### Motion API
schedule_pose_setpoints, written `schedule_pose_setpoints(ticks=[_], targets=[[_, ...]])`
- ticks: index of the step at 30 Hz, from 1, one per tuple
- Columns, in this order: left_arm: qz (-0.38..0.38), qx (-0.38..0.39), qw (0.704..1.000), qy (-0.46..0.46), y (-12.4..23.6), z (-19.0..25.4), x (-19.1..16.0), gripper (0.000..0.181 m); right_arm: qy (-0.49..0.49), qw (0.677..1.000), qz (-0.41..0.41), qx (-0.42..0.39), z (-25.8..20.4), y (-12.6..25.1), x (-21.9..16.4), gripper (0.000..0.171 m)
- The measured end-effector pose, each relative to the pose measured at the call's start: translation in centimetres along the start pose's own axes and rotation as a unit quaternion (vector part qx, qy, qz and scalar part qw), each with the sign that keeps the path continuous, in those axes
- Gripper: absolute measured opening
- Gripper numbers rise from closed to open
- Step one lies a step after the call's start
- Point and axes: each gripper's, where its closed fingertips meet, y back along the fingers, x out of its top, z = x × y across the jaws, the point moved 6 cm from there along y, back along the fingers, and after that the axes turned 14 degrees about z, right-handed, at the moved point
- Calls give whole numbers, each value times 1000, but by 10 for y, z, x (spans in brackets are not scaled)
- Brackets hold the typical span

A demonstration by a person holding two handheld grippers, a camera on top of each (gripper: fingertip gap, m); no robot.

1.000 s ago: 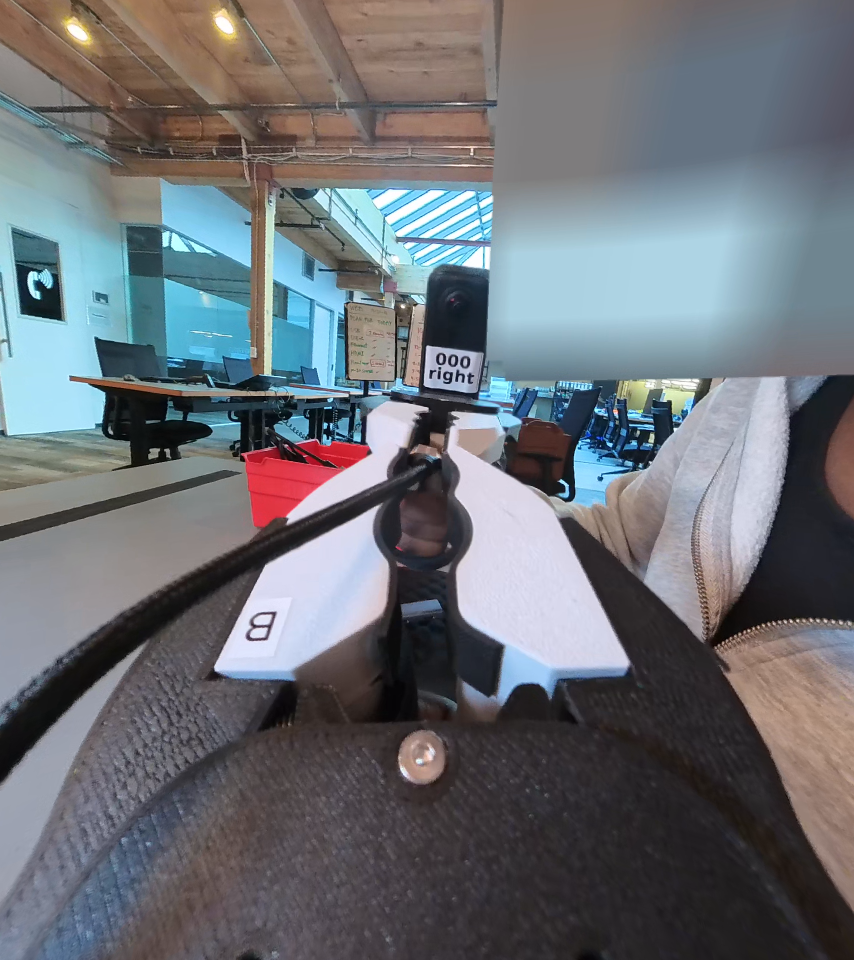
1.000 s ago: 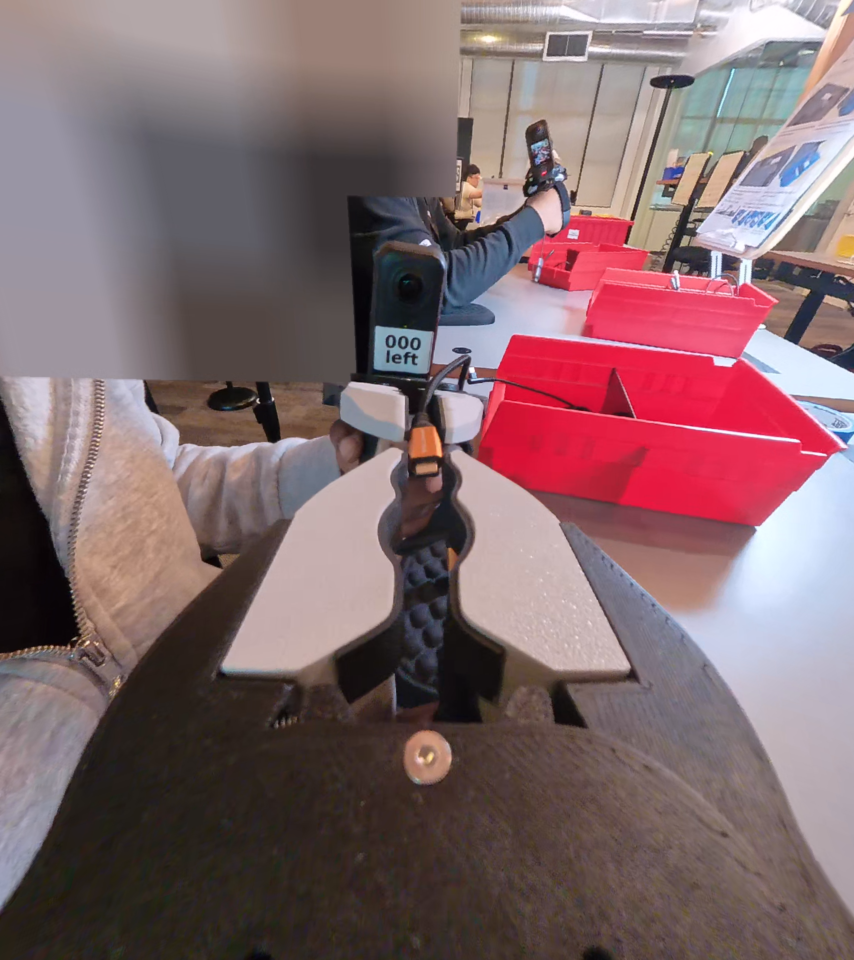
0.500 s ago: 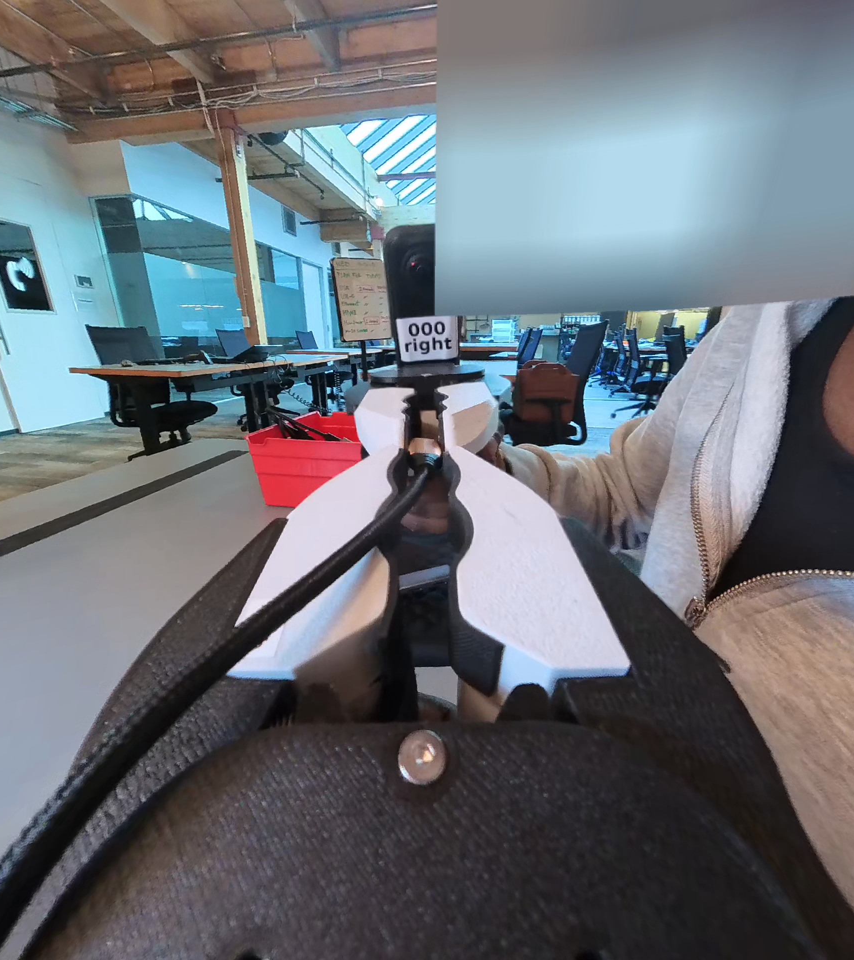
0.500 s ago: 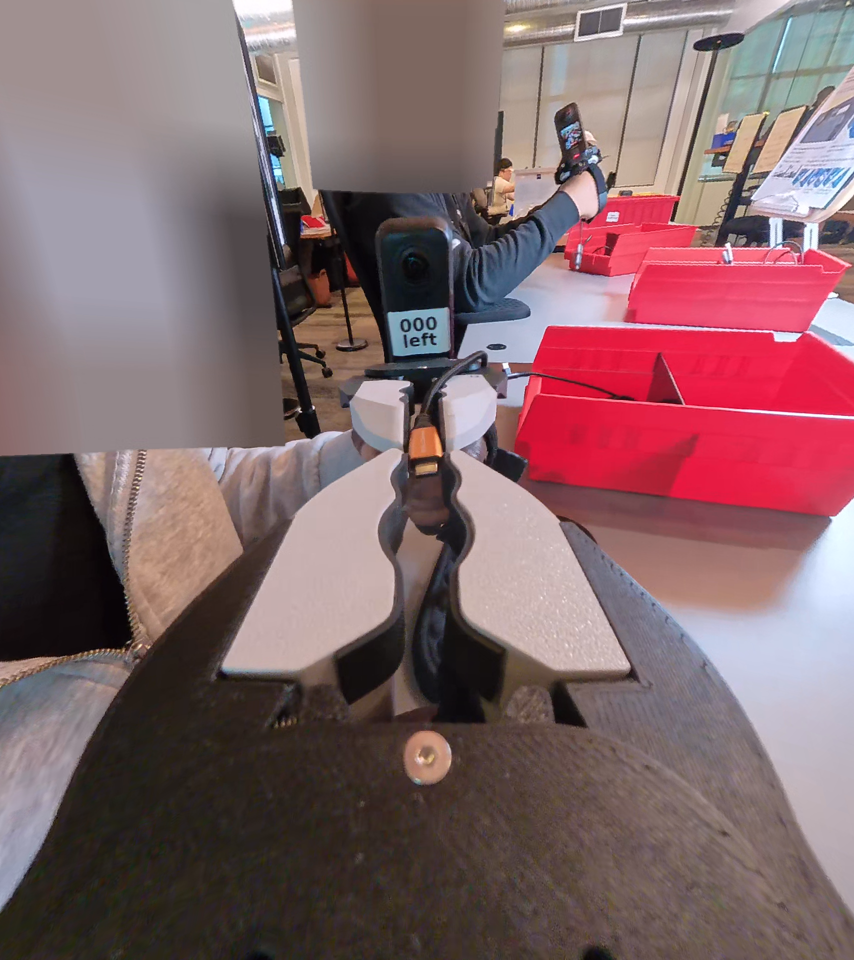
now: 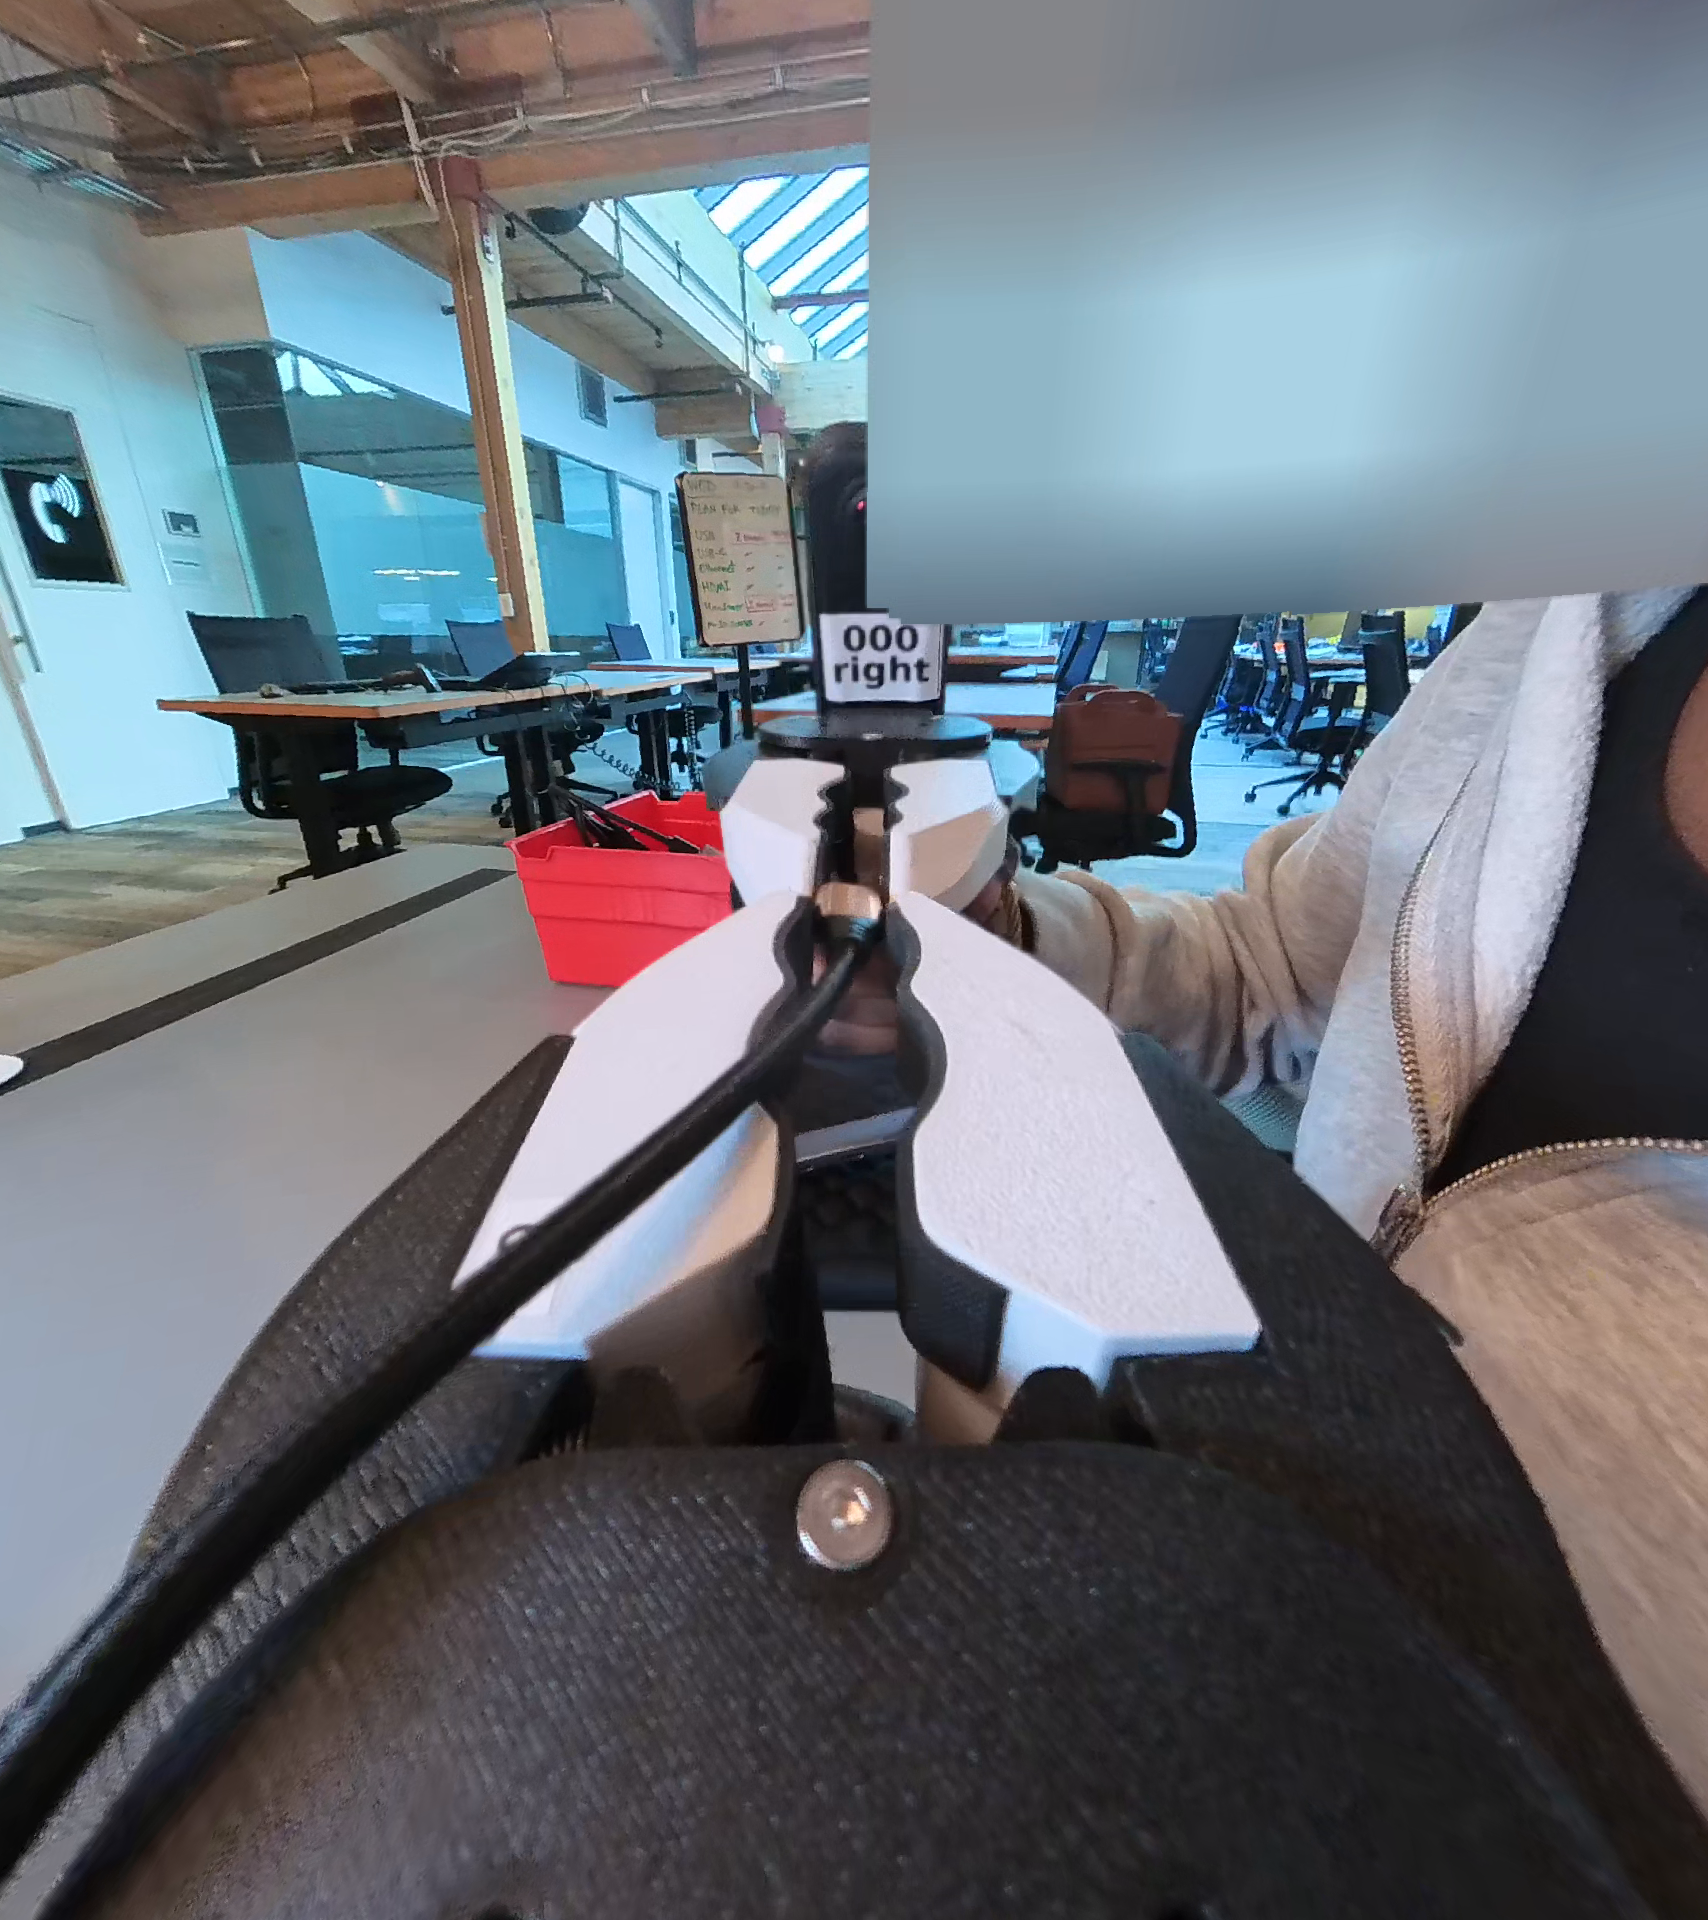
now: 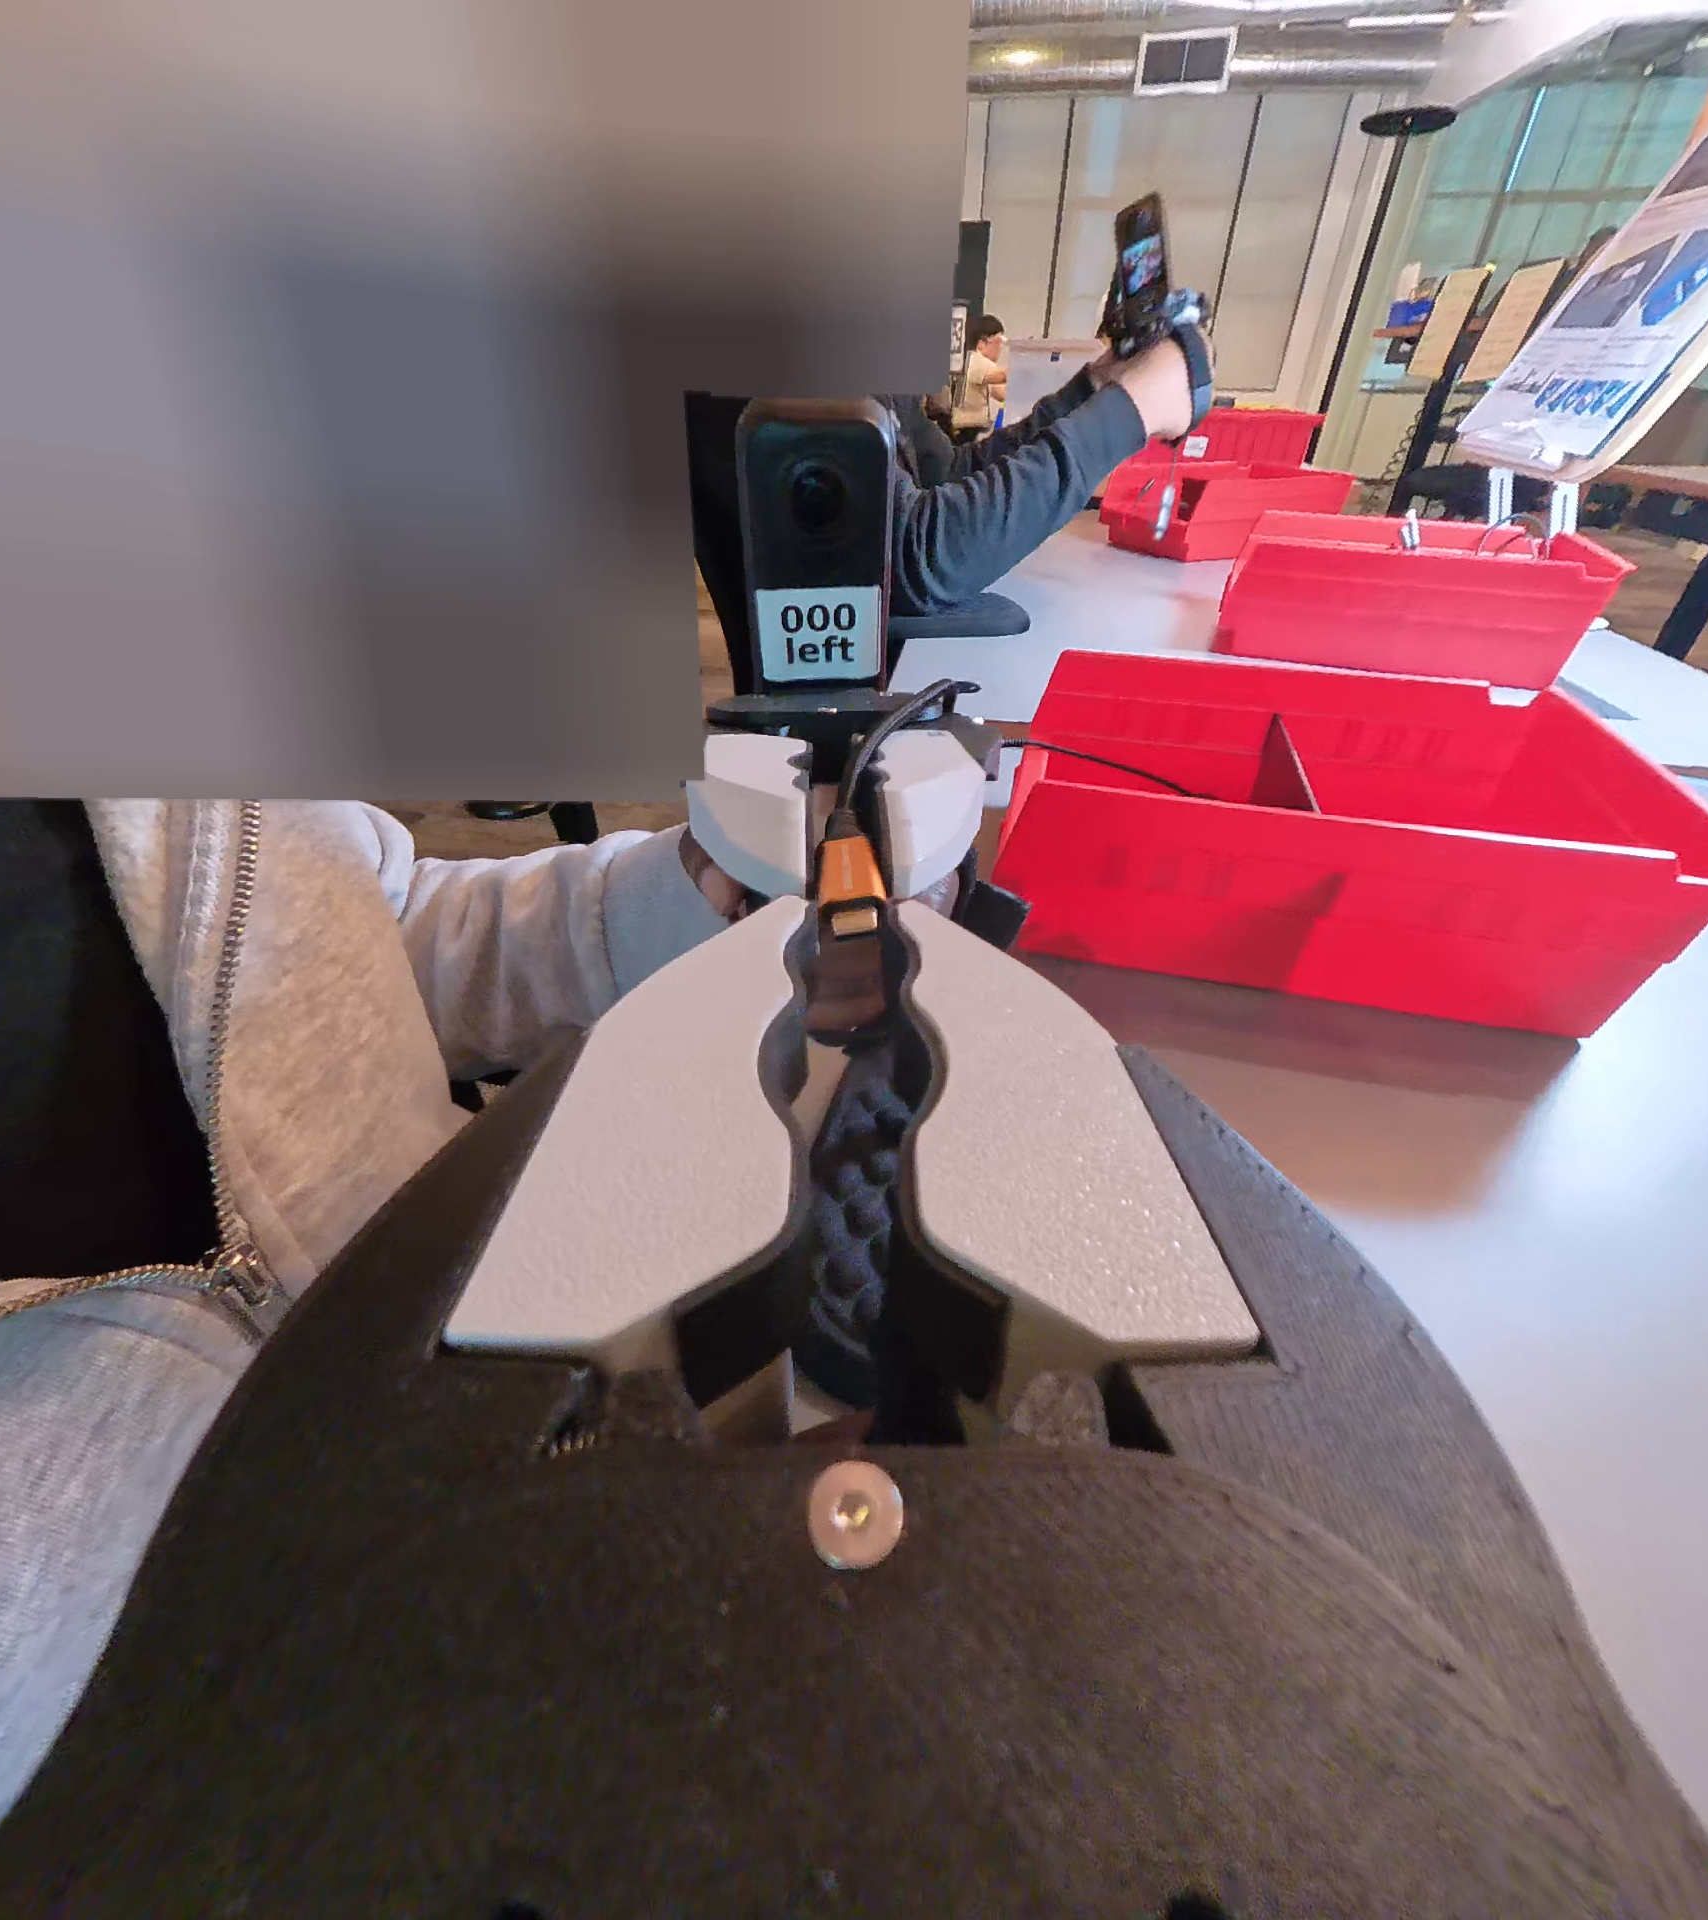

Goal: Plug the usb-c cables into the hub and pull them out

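My two grippers meet tip to tip above a grey table (image 5: 154, 1195). My left gripper (image 5: 845, 920) is shut on a black usb-c cable (image 5: 621, 1164), which runs back over its left finger; a metal collar shows at the tips. In the right wrist view the cable ends in an orange plug (image 6: 848, 873) whose metal tip touches the tips of my right gripper (image 6: 848, 927). My right gripper is shut; a pale block, seemingly the hub (image 5: 871, 831), shows between its fingers in the left wrist view. I cannot tell if the plug is seated.
A red bin (image 5: 621, 904) stands behind the grippers in the left wrist view. Two larger red bins (image 6: 1349, 883) (image 6: 1411, 603) stand on the table (image 6: 1608, 1247) to the right. The holder's grey hoodie (image 6: 310, 987) is close by. Another person's raised arm (image 6: 1037, 488) shows far back. The grippers are tip to tip, or close to it.
Both grippers stay shut and tip to tip. The views have swung and tilted slightly. The plug's metal collar now shows at my left gripper's tips.
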Motion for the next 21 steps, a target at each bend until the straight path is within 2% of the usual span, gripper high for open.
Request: schedule_pose_setpoints(ticks=[7, 8, 11, 13, 16, 21], targets=[[-8, 3, 1000, -24, -4, -2, -1, 13, -32, 999, 1, -11, 3, 5, 1, 10], [-3, 6, 1000, -29, -6, -3, -2, 13, -42, 999, -6, -21, 4, 9, 4, 13], [13, 24, 999, -41, -8, -9, -4, 13, -111, 988, -54, -91, 19, 43, 16, 37], [7, 38, 998, -51, -7, -13, -11, 13, -199, 964, -100, -145, 29, 76, 13, 47], [10, 37, 999, -38, -6, -16, -19, 13, -301, 909, -162, -237, 38, 124, -13, 53], [23, 23, 999, -13, -6, -16, -25, 13, -478, 815, -208, -253, 22, 153, -54, 53]])
